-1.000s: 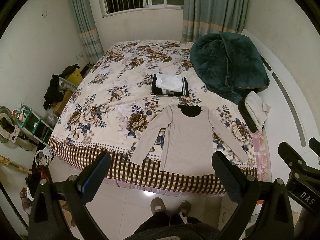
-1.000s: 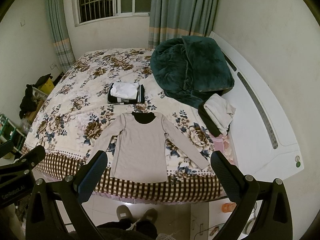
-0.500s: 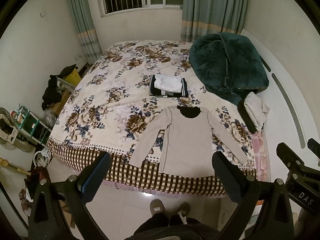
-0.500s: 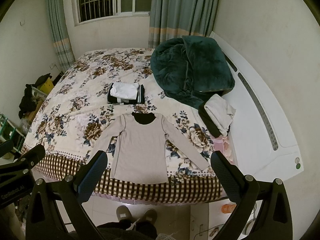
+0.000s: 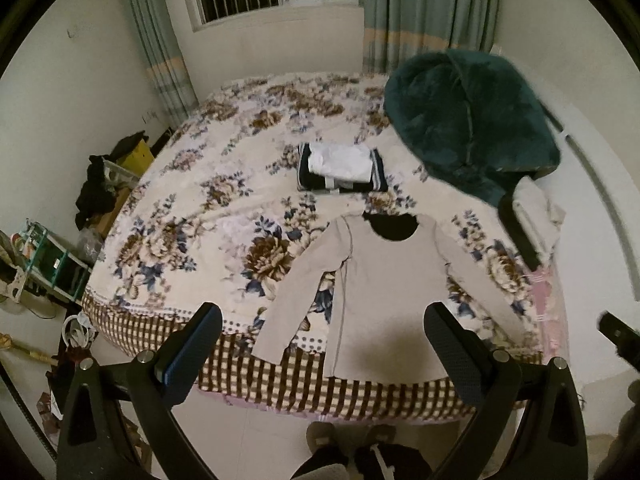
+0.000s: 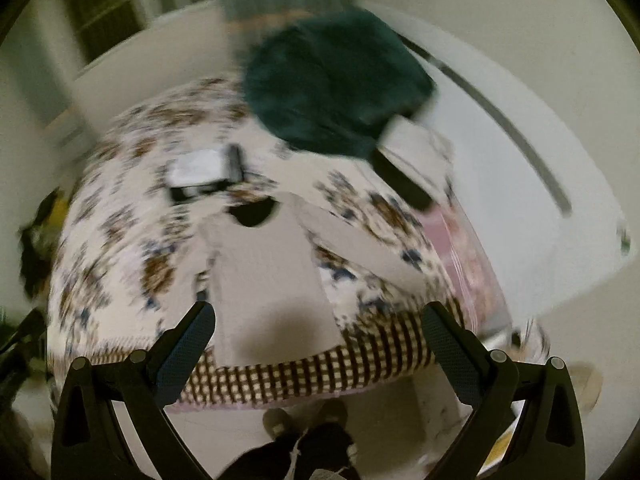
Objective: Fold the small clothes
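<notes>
Both tools are empty: the left gripper has its jaws spread wide and holds nothing, and the right gripper is likewise wide apart with nothing between its fingers. Both hang in the air above the foot of the bed, well short of the cloth; the right wrist view is smeared with blur, so fine detail there cannot be read. Just past the fingers lies the beige long-sleeved shirt, spread flat and face up on the flowered cover, its hem at the checked border nearest the person, its dark neckline toward the window, both sleeves angled out to the sides. No crease or fold shows in it, so I judge this garment untouched so far. Beyond its collar sits a small stack of folded clothes, white on dark, which looks like finished work. To the right, near the dark green blanket, a loose pale and dark bundle lies rumpled and probably still waits. Sleeves in, then body over, remain to be done.
</notes>
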{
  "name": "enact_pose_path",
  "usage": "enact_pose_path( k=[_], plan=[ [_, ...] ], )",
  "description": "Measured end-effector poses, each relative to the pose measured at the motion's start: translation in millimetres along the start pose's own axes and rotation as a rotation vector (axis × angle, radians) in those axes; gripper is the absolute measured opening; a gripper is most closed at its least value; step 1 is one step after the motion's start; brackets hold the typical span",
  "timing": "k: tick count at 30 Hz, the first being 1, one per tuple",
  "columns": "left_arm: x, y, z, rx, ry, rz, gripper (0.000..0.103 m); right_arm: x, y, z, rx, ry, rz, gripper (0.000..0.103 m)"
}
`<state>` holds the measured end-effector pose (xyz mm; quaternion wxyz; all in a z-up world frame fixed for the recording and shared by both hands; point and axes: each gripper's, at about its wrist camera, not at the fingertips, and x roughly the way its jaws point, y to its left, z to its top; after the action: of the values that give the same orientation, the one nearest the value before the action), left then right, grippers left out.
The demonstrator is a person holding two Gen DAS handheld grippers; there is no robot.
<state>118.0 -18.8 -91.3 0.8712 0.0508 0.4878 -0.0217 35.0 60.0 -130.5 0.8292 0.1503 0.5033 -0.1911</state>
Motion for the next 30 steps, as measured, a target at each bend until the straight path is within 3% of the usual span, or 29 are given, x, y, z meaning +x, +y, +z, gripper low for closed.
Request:
enact_pose_path(
  k=[6, 12, 17, 21, 23, 24, 26, 30],
  plan=[
    [121.8, -39.0, -7.8, 0.015, 0.101, 0.09, 0.103, 172.5, -128.0, -5.4, 0.308, 0.154, -0.15, 0.103],
    [249.7, -68.8, -35.0, -0.037, 0.27, 0.177, 0.103, 359.1, -250.6, -32.7, 0.613, 0.31, -0.138, 0.094],
    [347.6, -83.0, -65.2, -0.06, 0.382, 0.212, 0.103, 485.0, -312.6, -64.5, 0.839, 0.349, -0.136, 0.091],
    [397.8, -79.8, -85.2, -0.074, 0.433, 0.245, 0.103, 551.9, -321.8, -78.0, 0.887, 0.381, -0.12, 0.089],
    [416.7, -75.6, -93.0, -0.081, 0.447, 0.255, 0.103, 574.8, -318.3, -78.0, 0.866, 0.373, -0.116, 0.064],
    [421.5, -72.9, -96.3, -0.085, 0.451, 0.255, 0.103, 579.2, -313.9, -75.5, 0.839, 0.366, -0.141, 0.056],
    [428.7, -68.2, -101.7, -0.098, 0.448, 0.248, 0.103, 576.9, -297.9, -66.1, 0.759, 0.308, -0.188, 0.007],
    [428.4, -50.7, -109.8, -0.123, 0.436, 0.239, 0.103, 550.8, -239.8, -40.2, 0.551, 0.191, -0.267, 0.006]
  ],
)
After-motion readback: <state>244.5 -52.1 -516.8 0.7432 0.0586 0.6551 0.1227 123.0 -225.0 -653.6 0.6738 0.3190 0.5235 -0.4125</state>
